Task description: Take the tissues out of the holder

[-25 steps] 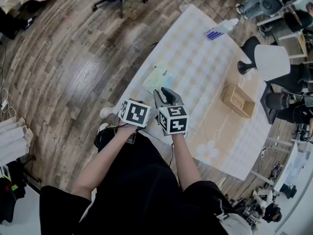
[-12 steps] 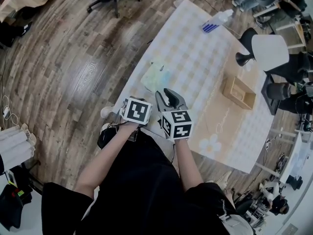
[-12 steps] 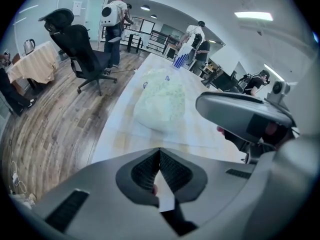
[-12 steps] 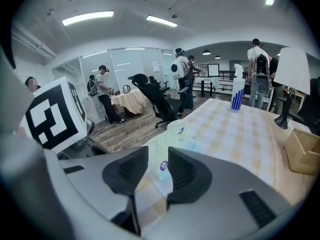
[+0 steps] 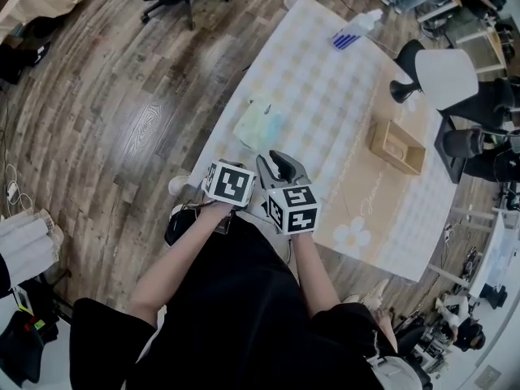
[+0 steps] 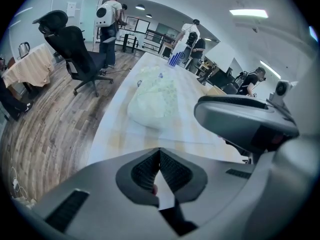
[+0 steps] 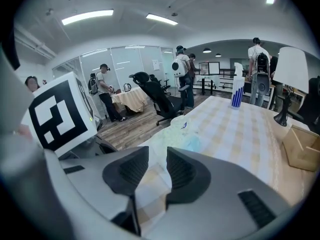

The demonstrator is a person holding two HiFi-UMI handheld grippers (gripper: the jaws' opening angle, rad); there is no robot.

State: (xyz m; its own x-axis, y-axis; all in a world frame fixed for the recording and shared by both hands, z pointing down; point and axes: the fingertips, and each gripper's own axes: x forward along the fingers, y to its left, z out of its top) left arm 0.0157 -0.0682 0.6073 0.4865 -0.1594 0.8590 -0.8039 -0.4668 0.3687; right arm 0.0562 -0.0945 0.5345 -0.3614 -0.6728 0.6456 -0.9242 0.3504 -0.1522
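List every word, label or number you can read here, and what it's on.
None reads clearly.
Tablecloth: cursive line beside the printed flower, too small to read.
Blue-striped bottle: label too small to read.
Pale green pack: small blue mark, blurred.
Marker cubes: square patterns only, no words.

Room's bright and even, nothing dim anywhere. The light comes from long ceiling strips (image 7: pixel 87 16) high above the table (image 5: pixel 325 80), so shadows around the table are soft and barely there. The wood floor (image 5: pixel 150 124) left of the table has a pale shiny glare patch. The white lampshade (image 5: pixel 451 75) at the table's right side is nearly blown out. Every view is fisheye: the table's edges bow, and the corners go black in both gripper views. Up close to the lens the left gripper (image 6: pixel 160 151) is mushy, and the pale tissues (image 6: pixel 152 101) on the table look soft and washed out too.
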